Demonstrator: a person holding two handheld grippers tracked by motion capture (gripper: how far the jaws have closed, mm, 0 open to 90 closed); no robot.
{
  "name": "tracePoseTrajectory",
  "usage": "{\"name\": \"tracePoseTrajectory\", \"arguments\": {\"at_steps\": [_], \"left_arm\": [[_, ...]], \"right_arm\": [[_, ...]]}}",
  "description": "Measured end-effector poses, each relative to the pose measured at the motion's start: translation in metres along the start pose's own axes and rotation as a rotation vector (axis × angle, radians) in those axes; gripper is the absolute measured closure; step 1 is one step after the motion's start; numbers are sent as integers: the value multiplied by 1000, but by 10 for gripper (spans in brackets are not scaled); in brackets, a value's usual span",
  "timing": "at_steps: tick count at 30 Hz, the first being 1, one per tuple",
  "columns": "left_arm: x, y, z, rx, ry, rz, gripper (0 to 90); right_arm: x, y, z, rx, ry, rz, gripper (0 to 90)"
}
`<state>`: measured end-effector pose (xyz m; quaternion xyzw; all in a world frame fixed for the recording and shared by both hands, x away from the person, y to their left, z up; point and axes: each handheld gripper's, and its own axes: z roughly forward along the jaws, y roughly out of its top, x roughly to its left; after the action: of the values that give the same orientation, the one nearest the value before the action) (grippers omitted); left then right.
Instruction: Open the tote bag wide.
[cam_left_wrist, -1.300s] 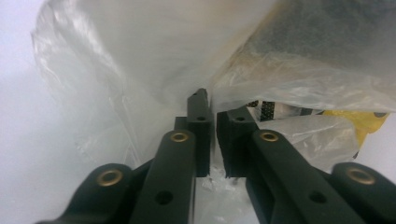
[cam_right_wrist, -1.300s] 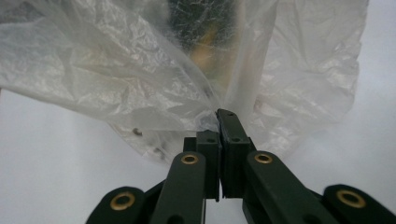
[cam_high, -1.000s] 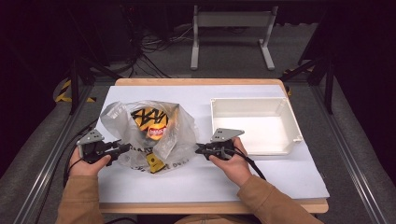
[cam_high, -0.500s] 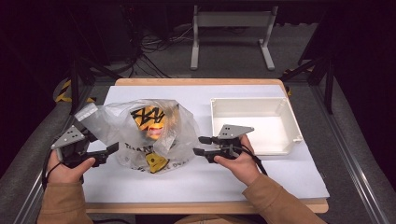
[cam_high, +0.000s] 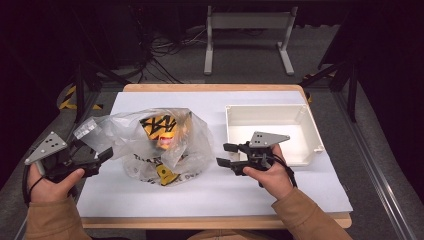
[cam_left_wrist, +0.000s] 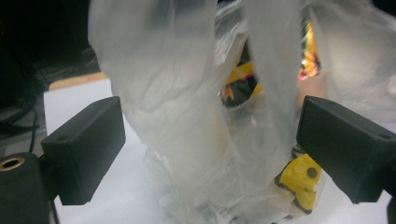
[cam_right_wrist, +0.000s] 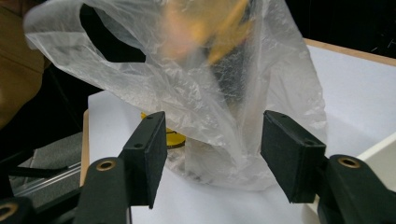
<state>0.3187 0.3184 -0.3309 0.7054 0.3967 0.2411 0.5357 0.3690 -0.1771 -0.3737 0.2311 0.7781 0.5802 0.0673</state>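
At the left edge of the white surface, the left hand-held gripper is held off the surface's side, its jaws spread wide in the left gripper view with a fold of the clear plastic bag hanging between them; whether the film touches either jaw cannot be told. The bag sits left of centre on the surface, crumpled and puffed up, with yellow-and-black packets showing blurred through the film, so their print is hard to read. A small yellow piece lies at the bag's near edge. Right of the bag and apart from it, the right hand-held gripper points at it with jaws wide and nothing between them. Behind that hand stands a white rectangular tub.
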Motion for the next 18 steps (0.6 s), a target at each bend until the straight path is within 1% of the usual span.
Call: {"name": "tracePoseTrajectory", "arguments": {"at_steps": [1, 2, 4, 6, 8, 13, 15, 18], "left_arm": [[0, 1, -2, -14, 6, 3, 76], [1, 2, -3, -24, 14, 6, 76], [4, 3, -5, -52, 35, 6, 68], [6, 4, -6, -82, 52, 3, 56], [6, 6, -7, -92, 81, 20, 48], [8, 11, -9, -155, 81, 33, 34], [9, 12, -9, -164, 81, 36, 34], [7, 15, -7, -159, 79, 70, 35]], "right_arm": [[-1, 1, -3, -23, 32, 15, 403], [-1, 1, -3, -23, 32, 15, 403], [-1, 1, -5, -45, 59, 18, 397], [0, 2, -7, -55, 66, 10, 391], [2, 2, -7, -62, 79, 7, 385], [4, 1, -7, -52, 69, 12, 375], [3, 1, -8, -56, 72, 17, 373], [3, 0, -9, -59, 66, 18, 370]]}}
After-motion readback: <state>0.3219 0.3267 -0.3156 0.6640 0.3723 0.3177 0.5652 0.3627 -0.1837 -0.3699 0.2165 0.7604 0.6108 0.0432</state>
